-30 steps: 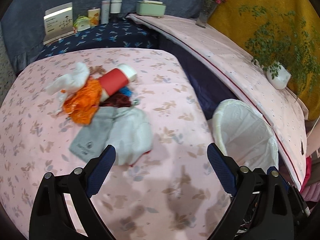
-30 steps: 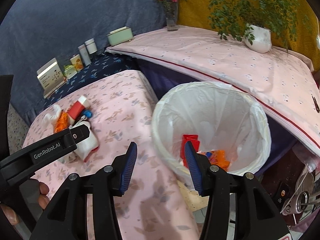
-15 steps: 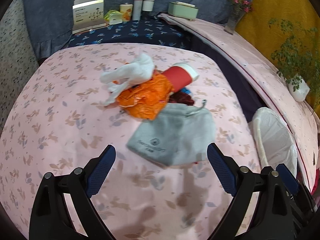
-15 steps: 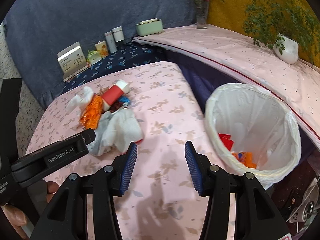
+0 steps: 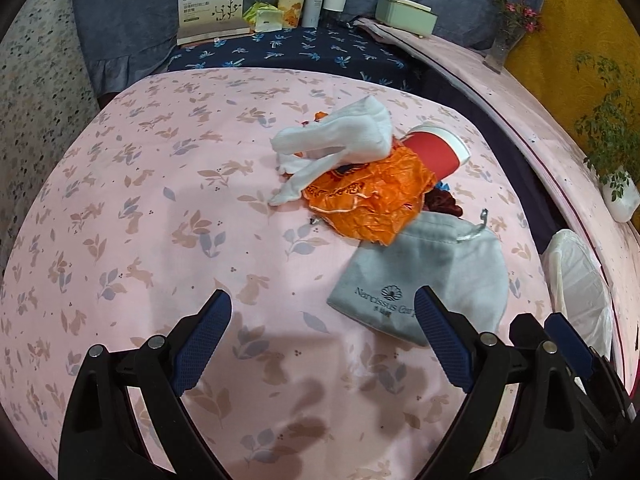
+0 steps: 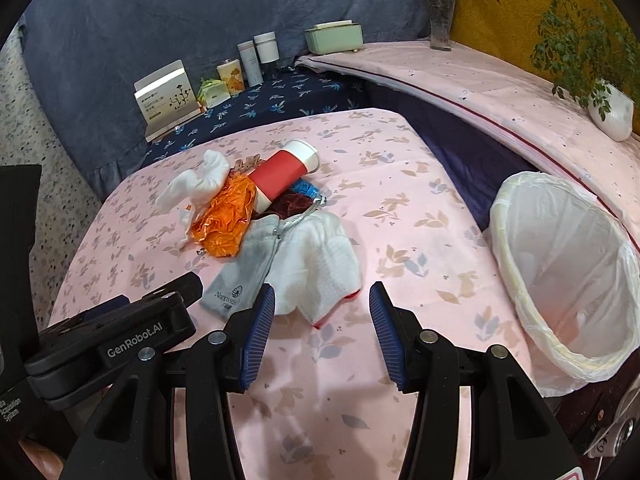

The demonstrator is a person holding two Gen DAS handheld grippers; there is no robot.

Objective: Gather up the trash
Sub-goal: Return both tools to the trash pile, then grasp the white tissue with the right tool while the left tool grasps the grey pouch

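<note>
A trash pile lies on the pink rabbit-print table [image 5: 160, 216]: a white cloth [image 5: 340, 140], an orange wrapper [image 5: 372, 200], a red paper cup [image 5: 436, 152] on its side, and a grey pouch [image 5: 420, 280]. The right wrist view adds a white cloth [image 6: 320, 264] beside the grey pouch [image 6: 240, 276], plus the orange wrapper [image 6: 228, 216] and the red cup [image 6: 280, 172]. The white-lined bin [image 6: 560, 264] stands right of the table. My left gripper [image 5: 322, 336] is open and empty, short of the pouch. My right gripper [image 6: 322, 332] is open and empty, just before the white cloth.
A dark blue shelf [image 6: 256, 108] behind the table holds a card box [image 6: 166, 96], tins and bottles. A pink-covered ledge [image 6: 500, 92] at right carries a green box [image 6: 334, 36], a flower vase [image 6: 440, 20] and a potted plant [image 6: 608, 108].
Both grippers swung left, away from the bin and towards the trash pile. The right gripper has opened wider. The pile now sits centred in the left view.
</note>
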